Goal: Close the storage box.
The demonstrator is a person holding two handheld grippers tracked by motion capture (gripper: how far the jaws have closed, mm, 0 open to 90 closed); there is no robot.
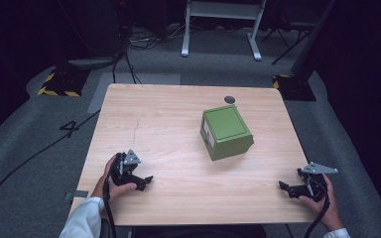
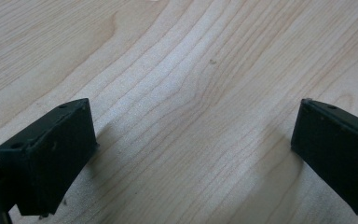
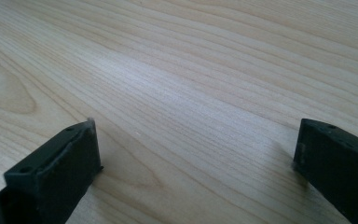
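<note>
At the near left edge of the pale wood-grain table (image 1: 168,124), your left gripper (image 1: 146,181) rests low, jaws spread wide, nothing between them but bare board; your hand wraps it from behind, forearm angled in from below. Centre-right, well apart from both grippers, sits the olive-green cube-shaped box (image 1: 226,133), flat lid up, turned slightly askew. Near right edge: your right gripper (image 1: 284,186), jaws likewise wide and empty, pointing inward. Judgement: approach is the step. Bring both in level, square each to an opposite face of the box, and close evenly so it doesn't twist.
</note>
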